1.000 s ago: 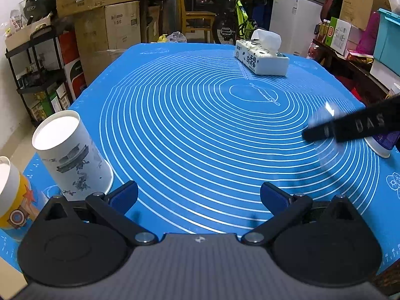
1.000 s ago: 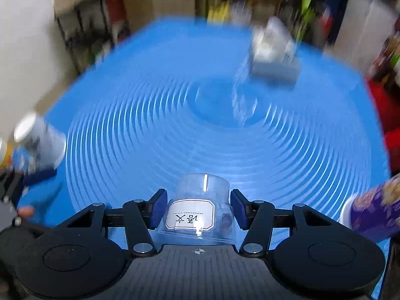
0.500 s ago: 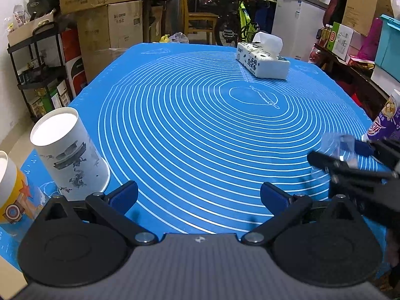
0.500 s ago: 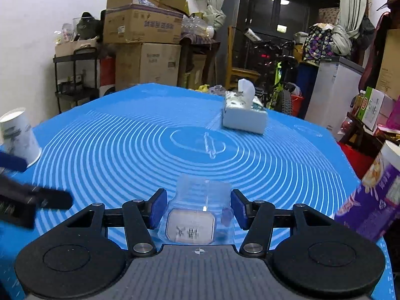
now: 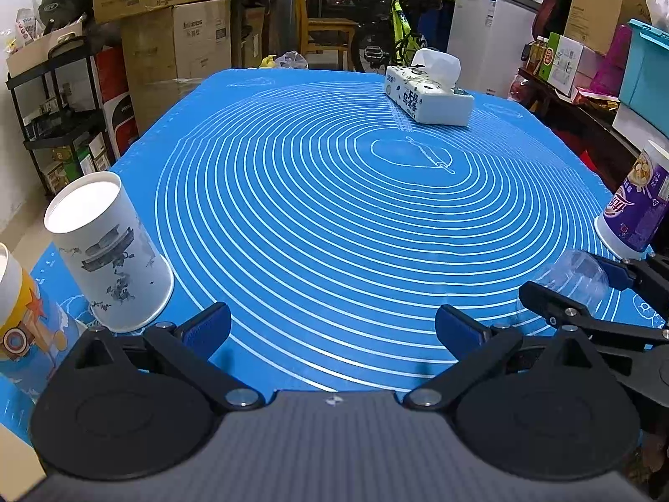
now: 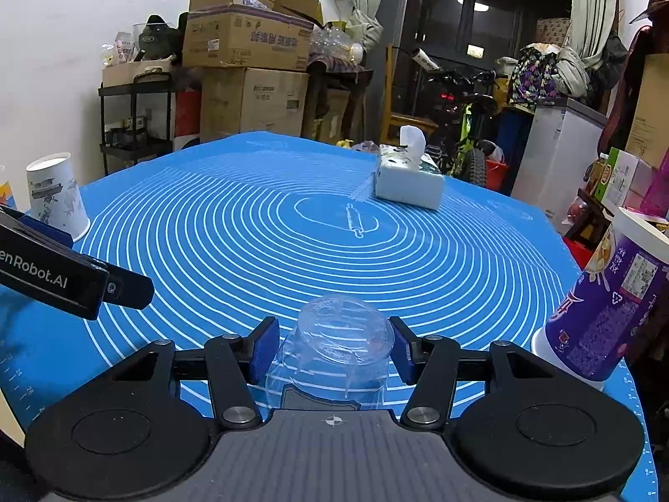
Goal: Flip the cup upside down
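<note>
A clear plastic cup (image 6: 338, 351) sits between the blue pads of my right gripper (image 6: 334, 345), its closed base up and its mouth down toward the blue mat (image 6: 292, 251). The jaws are shut on its sides. In the left wrist view the same cup (image 5: 573, 278) shows at the right edge, held in the right gripper (image 5: 585, 288) low over the mat. My left gripper (image 5: 332, 326) is open and empty above the mat's near edge.
A white printed paper cup (image 5: 108, 251) stands upside down at the left, with a yellow cup (image 5: 16, 305) beside it. A purple cup (image 6: 606, 305) stands upside down at the right. A tissue box (image 5: 426, 92) lies at the far side.
The right gripper has turned the clear cup over, from label toward the camera to base up, and lowered it toward the mat. The left gripper stayed nearly still.
</note>
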Action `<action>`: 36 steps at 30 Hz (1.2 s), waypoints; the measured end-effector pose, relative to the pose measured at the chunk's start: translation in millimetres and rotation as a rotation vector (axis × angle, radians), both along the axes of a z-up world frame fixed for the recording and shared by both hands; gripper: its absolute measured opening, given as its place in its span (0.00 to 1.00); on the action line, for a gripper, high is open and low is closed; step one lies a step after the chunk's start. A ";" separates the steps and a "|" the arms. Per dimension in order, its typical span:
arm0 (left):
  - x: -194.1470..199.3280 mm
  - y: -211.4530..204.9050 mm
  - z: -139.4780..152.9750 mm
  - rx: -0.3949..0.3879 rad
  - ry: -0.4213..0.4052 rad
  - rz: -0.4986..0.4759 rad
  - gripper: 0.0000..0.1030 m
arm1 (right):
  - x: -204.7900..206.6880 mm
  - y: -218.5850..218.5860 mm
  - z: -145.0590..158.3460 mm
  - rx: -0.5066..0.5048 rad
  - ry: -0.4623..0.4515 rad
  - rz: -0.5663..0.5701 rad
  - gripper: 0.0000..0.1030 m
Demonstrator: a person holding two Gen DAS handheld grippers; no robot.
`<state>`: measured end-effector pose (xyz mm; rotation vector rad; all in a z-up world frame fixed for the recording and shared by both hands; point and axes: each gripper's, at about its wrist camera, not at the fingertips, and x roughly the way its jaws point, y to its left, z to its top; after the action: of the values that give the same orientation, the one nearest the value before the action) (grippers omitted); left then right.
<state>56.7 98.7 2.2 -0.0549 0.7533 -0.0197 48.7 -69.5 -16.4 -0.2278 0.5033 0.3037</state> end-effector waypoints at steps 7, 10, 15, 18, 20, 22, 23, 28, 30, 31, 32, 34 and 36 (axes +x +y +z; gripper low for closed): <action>-2.5 -2.1 1.1 0.001 -0.002 -0.006 0.99 | -5.9 -4.7 1.2 0.026 0.001 -0.004 0.69; -4.4 -4.3 2.0 0.001 -0.004 -0.010 0.99 | -8.5 -7.3 3.3 0.036 -0.007 -0.007 0.72; -10.0 -7.1 5.7 -0.012 -0.014 -0.013 0.99 | -14.0 -16.2 10.9 0.070 -0.019 -0.019 0.79; -16.9 -10.9 10.5 -0.028 -0.023 -0.014 0.99 | -22.6 -26.9 16.9 0.097 -0.024 -0.031 0.80; -25.2 -14.6 12.8 -0.043 -0.031 -0.015 0.99 | -30.0 -36.1 20.8 0.121 -0.020 -0.042 0.81; -33.5 -19.7 13.8 -0.054 -0.033 -0.014 1.00 | -39.3 -46.6 23.7 0.140 -0.004 -0.055 0.81; -37.8 -22.9 14.3 -0.060 -0.034 -0.014 0.99 | -44.0 -50.7 24.4 0.139 0.004 -0.059 0.81; -56.3 -44.8 14.8 -0.058 -0.034 -0.038 0.99 | -63.7 -66.2 25.1 0.111 0.042 -0.075 0.81; -63.2 -55.6 14.7 -0.033 -0.038 -0.056 0.99 | -69.9 -71.5 25.6 0.113 0.055 -0.087 0.81; -66.2 -60.8 14.5 -0.023 -0.037 -0.064 0.99 | -72.7 -74.6 25.5 0.118 0.061 -0.094 0.81; -68.9 -65.7 14.1 -0.014 -0.036 -0.072 0.99 | -75.5 -77.9 25.4 0.123 0.067 -0.102 0.81; -74.4 -72.5 11.9 -0.001 -0.033 -0.087 0.99 | -80.7 -83.8 25.2 0.131 0.073 -0.113 0.81; -79.7 -79.3 10.5 0.011 -0.031 -0.101 0.99 | -85.4 -89.0 27.0 0.136 0.072 -0.121 0.81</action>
<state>-23.0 19.5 12.6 -0.0061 0.7248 -0.1124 -36.7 -158.4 10.5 -0.0540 0.5631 0.2271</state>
